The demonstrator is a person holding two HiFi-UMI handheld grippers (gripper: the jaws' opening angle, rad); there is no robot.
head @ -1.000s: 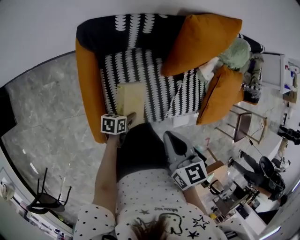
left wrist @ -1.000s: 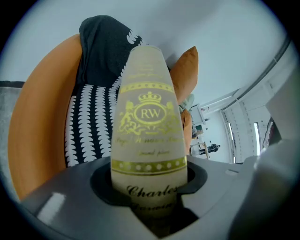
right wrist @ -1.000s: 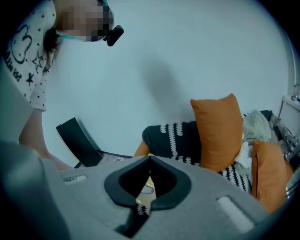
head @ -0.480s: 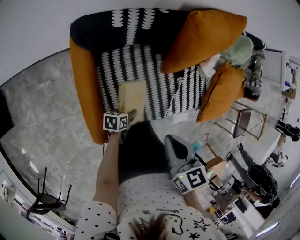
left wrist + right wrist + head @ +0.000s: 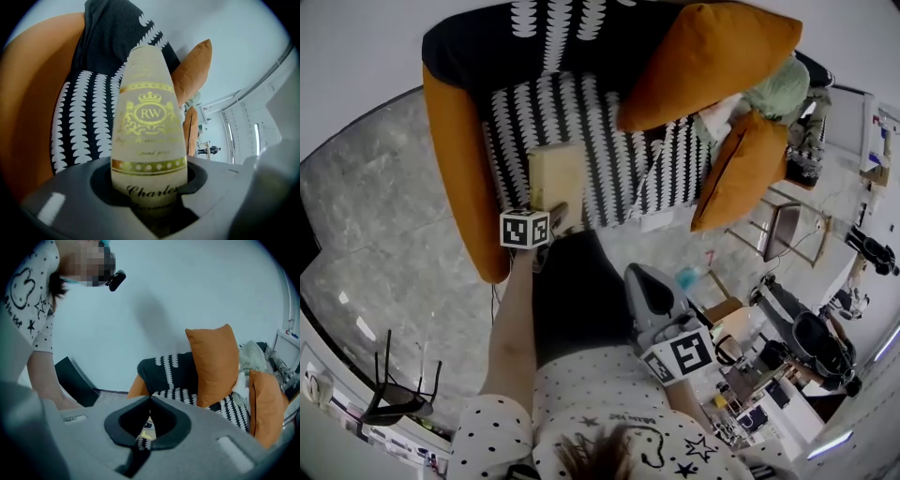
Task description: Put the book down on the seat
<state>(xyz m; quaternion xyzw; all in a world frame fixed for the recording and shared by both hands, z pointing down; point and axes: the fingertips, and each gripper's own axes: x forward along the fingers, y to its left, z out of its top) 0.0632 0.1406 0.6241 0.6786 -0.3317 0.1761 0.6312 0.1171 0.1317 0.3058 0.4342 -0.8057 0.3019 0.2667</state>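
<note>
Cream gold-printed book (image 5: pixel 558 173) gripped at its near end by left gripper (image 5: pixel 553 219) jaws, over front of black-and-white sofa seat (image 5: pixel 614 164); right gripper (image 5: pixel 150 399) jaws closed together, empty, back beside person's torso (image 5: pixel 600 384)

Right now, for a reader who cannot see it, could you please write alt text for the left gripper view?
The left gripper clamps a cream book with a gold crest, which fills the middle of the picture. Behind it are a black and white patterned sofa, its orange arm and an orange cushion.
</note>
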